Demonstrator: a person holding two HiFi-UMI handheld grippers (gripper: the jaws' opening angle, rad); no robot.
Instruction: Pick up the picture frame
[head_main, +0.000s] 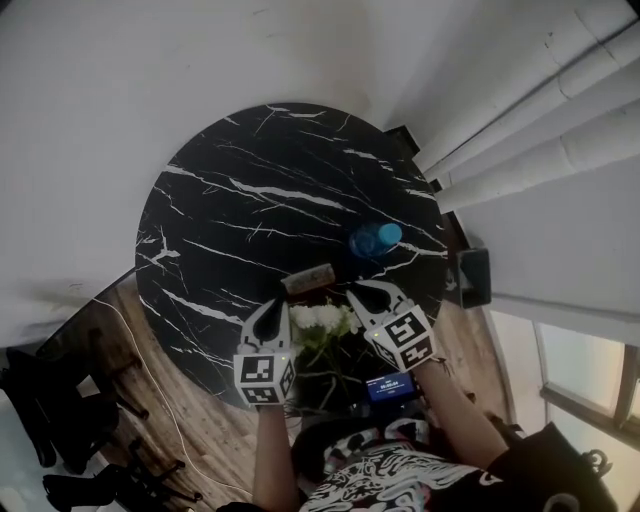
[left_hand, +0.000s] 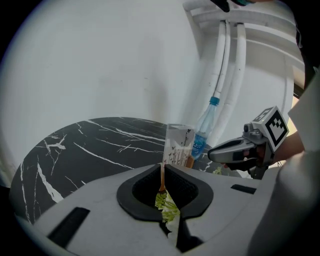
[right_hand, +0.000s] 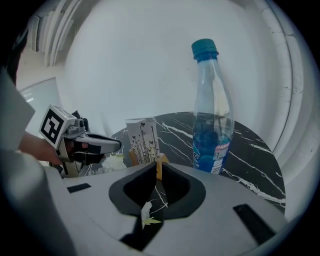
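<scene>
The picture frame (head_main: 308, 278) is a clear upright panel with black plant drawings on a small wooden base; it stands near the front edge of the round black marble table (head_main: 250, 190). My left gripper (head_main: 277, 305) hangs shut just to its left and my right gripper (head_main: 358, 291) shut just to its right, neither touching it. The frame (left_hand: 178, 145) stands straight ahead of the left gripper's closed jaws (left_hand: 162, 167), with the right gripper (left_hand: 210, 154) beside it. From the right gripper's closed jaws (right_hand: 159, 165) the frame (right_hand: 142, 140) rises just ahead, the left gripper (right_hand: 117, 145) to its left.
A blue-tinted water bottle (head_main: 375, 240) with a teal cap stands right behind the frame. White flowers (head_main: 320, 320) lie below and between the grippers at the table's near edge. A dark box (head_main: 472, 277) sits by the table's right side, white pipes (head_main: 540, 110) beyond it.
</scene>
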